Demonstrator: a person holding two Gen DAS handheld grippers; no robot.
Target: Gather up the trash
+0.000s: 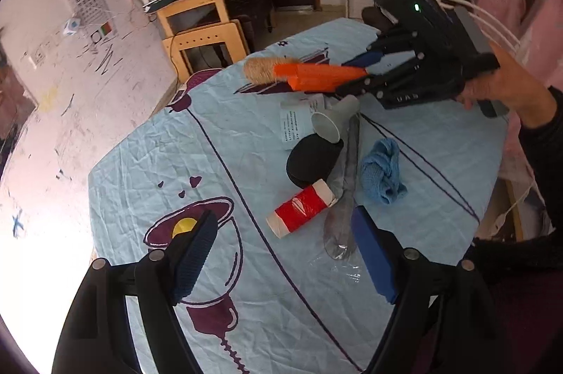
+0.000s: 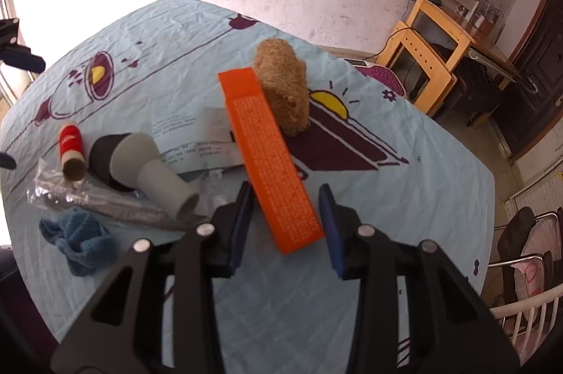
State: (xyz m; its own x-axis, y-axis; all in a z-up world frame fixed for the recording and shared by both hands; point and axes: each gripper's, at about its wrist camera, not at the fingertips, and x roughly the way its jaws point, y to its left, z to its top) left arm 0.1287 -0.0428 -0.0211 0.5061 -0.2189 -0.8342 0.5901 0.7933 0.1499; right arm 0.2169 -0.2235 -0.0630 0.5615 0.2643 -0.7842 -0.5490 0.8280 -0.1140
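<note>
My right gripper (image 2: 285, 194) is shut on the near end of a long orange box (image 2: 271, 162), which slants across the jaws towards a tan loofah (image 2: 285, 92). In the left wrist view the same gripper (image 1: 359, 74) holds the orange box (image 1: 316, 76) just over the table. My left gripper (image 1: 283, 256) hangs open above the tablecloth with nothing between its fingers. Just beyond it lie a red-taped cardboard roll (image 1: 302, 208), a clear plastic wrapper (image 1: 346, 194), a black round object (image 1: 309, 162) and a grey cup (image 1: 334, 120).
The light blue tablecloth (image 1: 176, 162) covers the table. A blue rag (image 1: 383, 173) and a printed leaflet (image 1: 292, 124) lie among the items. A wooden desk (image 1: 211, 0) stands by the scribbled wall. A person's hand (image 1: 499, 85) holds the right gripper. White chair rails (image 2: 527, 314) stand at the right.
</note>
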